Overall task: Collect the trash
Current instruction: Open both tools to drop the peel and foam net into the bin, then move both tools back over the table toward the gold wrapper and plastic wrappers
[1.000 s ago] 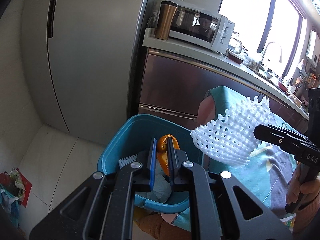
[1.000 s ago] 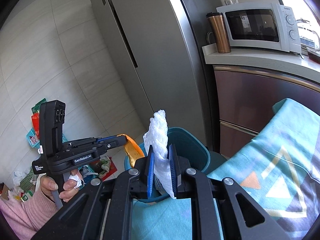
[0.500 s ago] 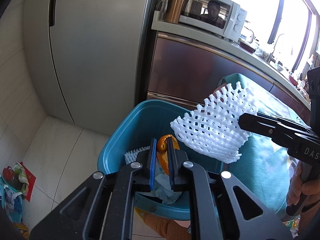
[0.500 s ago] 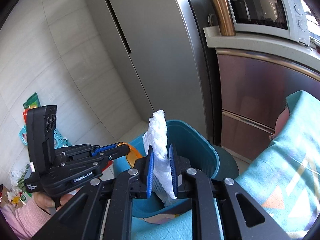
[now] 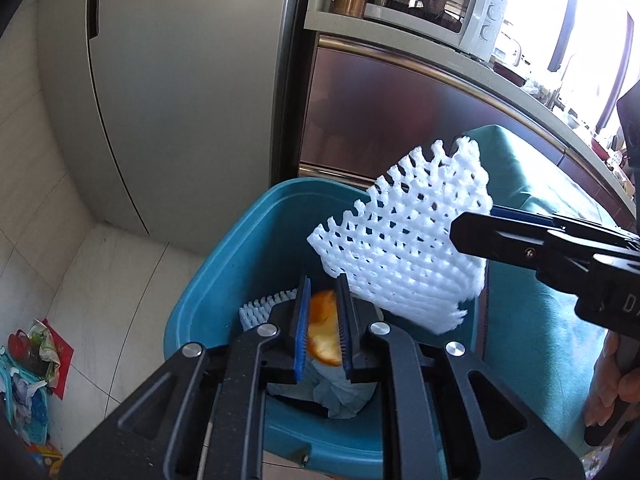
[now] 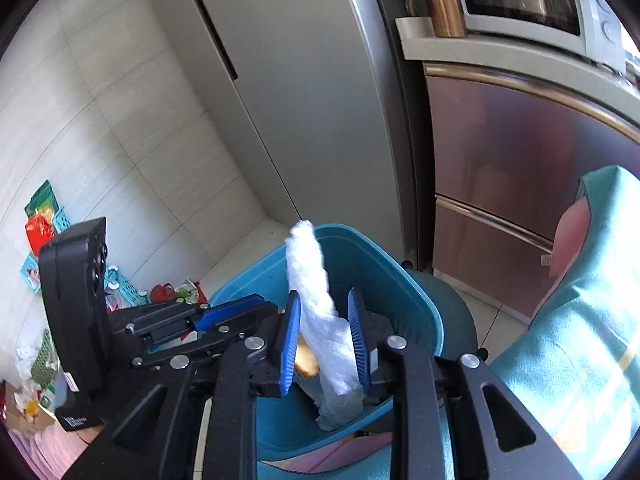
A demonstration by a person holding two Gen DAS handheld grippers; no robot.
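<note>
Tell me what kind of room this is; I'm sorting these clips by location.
Most likely a home kitchen: a microwave sits on a countertop over cabinet drawers, a tall steel refrigerator stands beside it, and a teal trash bin sits on the tiled floor.

Left claw (image 5: pixel 323 322) & right claw (image 6: pixel 325 334) angled down, jaws opening.

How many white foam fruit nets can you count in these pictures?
2. One foam net is between the right gripper's opening jaws above the blue bin; a second net lies inside it. More may be hidden.
</note>
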